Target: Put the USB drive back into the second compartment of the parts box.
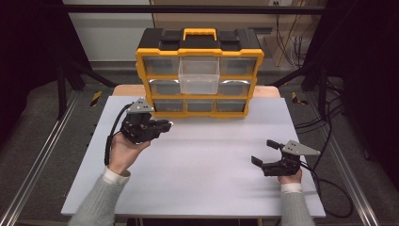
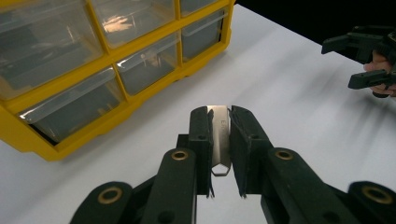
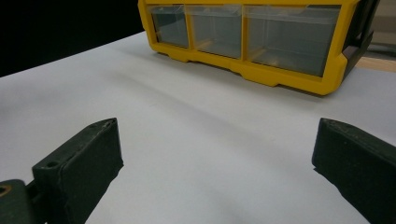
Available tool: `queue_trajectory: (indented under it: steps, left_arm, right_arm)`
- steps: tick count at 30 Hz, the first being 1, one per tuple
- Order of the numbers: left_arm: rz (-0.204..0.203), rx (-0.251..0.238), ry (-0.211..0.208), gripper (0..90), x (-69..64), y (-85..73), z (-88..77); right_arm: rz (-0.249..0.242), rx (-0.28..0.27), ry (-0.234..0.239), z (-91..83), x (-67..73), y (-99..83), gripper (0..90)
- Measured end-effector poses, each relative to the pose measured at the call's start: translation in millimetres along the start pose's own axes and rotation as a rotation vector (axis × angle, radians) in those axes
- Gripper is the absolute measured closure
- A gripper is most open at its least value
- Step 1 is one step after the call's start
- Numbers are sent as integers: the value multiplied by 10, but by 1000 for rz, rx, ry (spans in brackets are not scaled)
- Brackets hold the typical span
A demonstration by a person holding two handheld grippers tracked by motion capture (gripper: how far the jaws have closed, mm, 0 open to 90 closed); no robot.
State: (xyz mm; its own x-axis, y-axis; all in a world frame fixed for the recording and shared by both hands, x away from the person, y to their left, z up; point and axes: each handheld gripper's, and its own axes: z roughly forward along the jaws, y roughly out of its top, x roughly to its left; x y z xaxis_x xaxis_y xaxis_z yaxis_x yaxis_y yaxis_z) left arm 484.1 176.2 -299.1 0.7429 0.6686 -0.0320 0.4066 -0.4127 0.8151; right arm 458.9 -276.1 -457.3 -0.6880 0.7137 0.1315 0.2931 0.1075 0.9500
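Note:
My left gripper (image 1: 166, 124) hovers over the left part of the white table (image 1: 202, 165), just in front of the yellow drawer organizer (image 1: 141, 70). In the left gripper view its jaws (image 2: 219, 114) are shut on a small flat silver metal piece (image 2: 220, 144) that stands upright between them. My right gripper (image 1: 263, 151) rests low at the table's right front, open, with nothing between its jaws (image 3: 215, 154). It also appears far off in the left gripper view (image 2: 362, 60). The organizer's top middle clear drawer (image 1: 199, 75) is pulled out and looks empty.
The organizer (image 3: 261, 74) stands at the table's back centre with a black lid and yellow handle (image 1: 200, 33); its other clear drawers (image 2: 74, 105) are pushed in. Dark frame posts and cables (image 1: 324, 117) flank the table. Bare white surface lies between the grippers.

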Motion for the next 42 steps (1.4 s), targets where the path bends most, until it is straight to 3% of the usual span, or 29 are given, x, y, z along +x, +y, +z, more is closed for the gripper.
queue_trajectory:
  steps: [42]
  left_arm:
    - [44,-31,6,789,-44,576,-201]
  right_arm:
    - [-1,3,0,-3,-1,1,20]
